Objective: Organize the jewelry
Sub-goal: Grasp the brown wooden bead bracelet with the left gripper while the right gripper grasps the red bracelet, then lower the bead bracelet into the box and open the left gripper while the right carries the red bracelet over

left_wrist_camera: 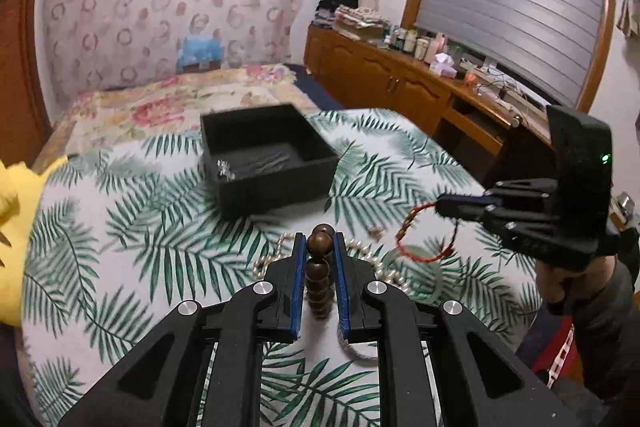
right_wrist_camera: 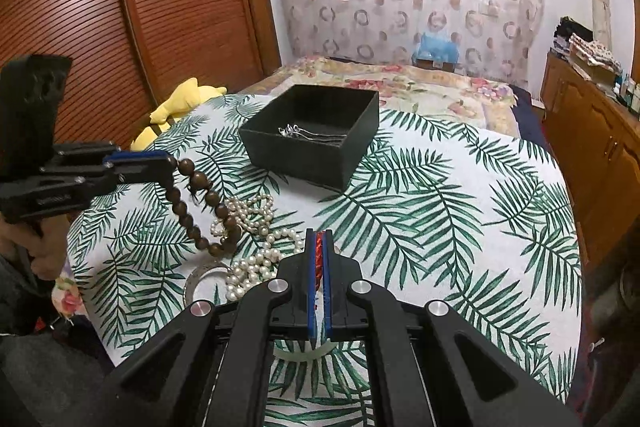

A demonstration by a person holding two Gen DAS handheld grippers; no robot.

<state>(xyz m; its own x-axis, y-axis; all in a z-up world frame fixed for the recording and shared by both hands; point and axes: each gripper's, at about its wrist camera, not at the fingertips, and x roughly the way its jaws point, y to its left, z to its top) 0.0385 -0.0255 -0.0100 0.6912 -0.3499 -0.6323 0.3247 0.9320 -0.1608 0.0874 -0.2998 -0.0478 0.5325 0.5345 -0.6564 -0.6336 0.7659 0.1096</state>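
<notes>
My left gripper is shut on a brown wooden bead bracelet, held above the table; from the right wrist view the bracelet hangs from the left gripper. My right gripper is shut on a red cord bracelet; in the left wrist view the cord dangles from the right gripper. A black open box sits further back and holds a silver chain. A pearl necklace lies on the table.
The table has a palm-leaf cloth. A pale bangle lies beside the pearls. A yellow plush sits at the left edge. A bed is behind, a wooden cabinet to the right.
</notes>
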